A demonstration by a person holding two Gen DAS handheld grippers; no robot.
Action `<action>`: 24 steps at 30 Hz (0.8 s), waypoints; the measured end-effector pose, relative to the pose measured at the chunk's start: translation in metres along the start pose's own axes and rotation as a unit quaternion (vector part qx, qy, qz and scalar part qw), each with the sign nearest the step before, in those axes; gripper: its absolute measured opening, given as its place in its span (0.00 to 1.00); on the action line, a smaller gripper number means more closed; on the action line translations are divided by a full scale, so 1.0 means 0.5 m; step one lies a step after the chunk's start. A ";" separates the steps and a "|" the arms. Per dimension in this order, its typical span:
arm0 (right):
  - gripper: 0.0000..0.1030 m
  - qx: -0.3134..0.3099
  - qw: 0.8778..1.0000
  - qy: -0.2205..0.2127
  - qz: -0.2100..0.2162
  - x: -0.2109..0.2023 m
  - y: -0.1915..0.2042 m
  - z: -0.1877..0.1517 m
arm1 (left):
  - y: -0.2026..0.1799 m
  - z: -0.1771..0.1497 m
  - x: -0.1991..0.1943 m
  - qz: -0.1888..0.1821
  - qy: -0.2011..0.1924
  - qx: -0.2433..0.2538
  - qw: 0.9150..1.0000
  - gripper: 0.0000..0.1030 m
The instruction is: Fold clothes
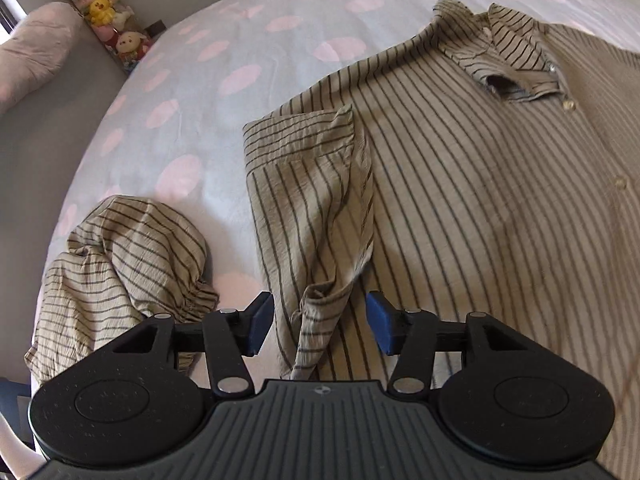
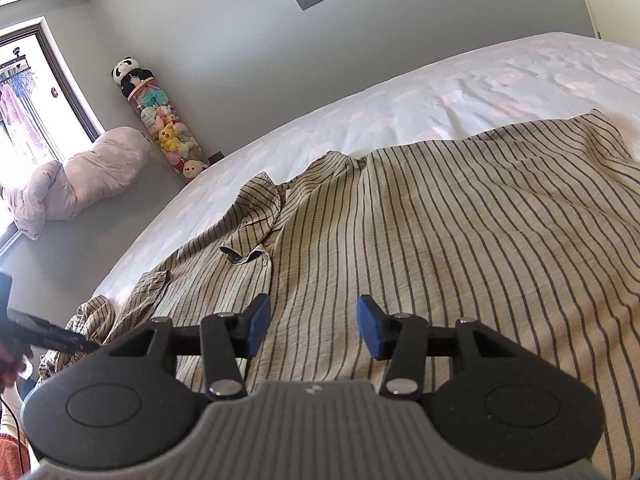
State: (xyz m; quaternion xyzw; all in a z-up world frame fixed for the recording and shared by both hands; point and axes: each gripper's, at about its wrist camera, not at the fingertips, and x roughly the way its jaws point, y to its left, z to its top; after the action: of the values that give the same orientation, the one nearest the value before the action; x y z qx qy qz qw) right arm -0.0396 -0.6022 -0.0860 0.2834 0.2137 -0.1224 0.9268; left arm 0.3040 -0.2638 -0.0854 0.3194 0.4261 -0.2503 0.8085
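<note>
My left tongs [image 1: 319,322] stood wide apart and gripped nothing, though a twisted peak of the sleeve [image 1: 316,216] rose right between the blue pads [image 1: 380,322]; my right tongs [image 2: 313,328] gaped just as wide over the body of the striped shirt [image 2: 460,240], holding nothing either; the shirt lay button-side up on the bed [image 1: 192,92], collar [image 1: 504,60] at the far end, that near sleeve doubled in over the front panel, and more striped cloth [image 1: 128,248] bunched in a heap just beside it, whether the other end of the sleeve or a second piece I could not tell; such a lie would suit a sleeve just laid in and let go, or one about to be pinched and drawn flatter; either way, I judged that thin crinkled fabric wanted a pinch low on the ridge, through both layers, and a pull along the stripes so the fold edge ran straight; beyond the bed, a tall clear tube [image 2: 168,128] against the wall was stacked full of plush toys, a panda [image 2: 125,70] topping it.
</note>
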 end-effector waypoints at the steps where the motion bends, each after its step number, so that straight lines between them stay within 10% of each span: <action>1: 0.50 -0.001 1.000 -0.001 0.000 -0.001 0.001 0.000 | -0.006 -0.006 0.005 0.004 -0.008 0.004 1.000 0.42; 5: 0.52 -0.003 1.000 -0.003 0.000 -0.004 0.004 0.001 | -0.020 -0.021 0.028 -0.023 0.000 0.008 1.000 0.03; 13: 0.54 -0.005 1.000 0.008 0.004 0.007 0.004 -0.001 | -0.025 -0.055 0.059 -0.089 0.011 -0.024 0.996 0.03; 19: 0.57 0.001 1.000 0.010 0.007 0.009 0.002 -0.002 | 0.009 -0.054 0.027 -0.142 -0.004 -0.062 0.988 0.23; 24: 0.58 0.001 1.000 0.016 0.010 0.011 0.003 -0.004 | 0.034 -0.004 0.006 -0.120 -0.048 -0.070 0.989 0.24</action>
State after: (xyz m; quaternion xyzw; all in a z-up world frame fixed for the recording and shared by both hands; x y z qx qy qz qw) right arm -0.0348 -0.6004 -0.0896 0.2887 0.2256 -0.1092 0.9240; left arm 0.3160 -0.2511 -0.0836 0.1958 0.4390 -0.3301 0.8124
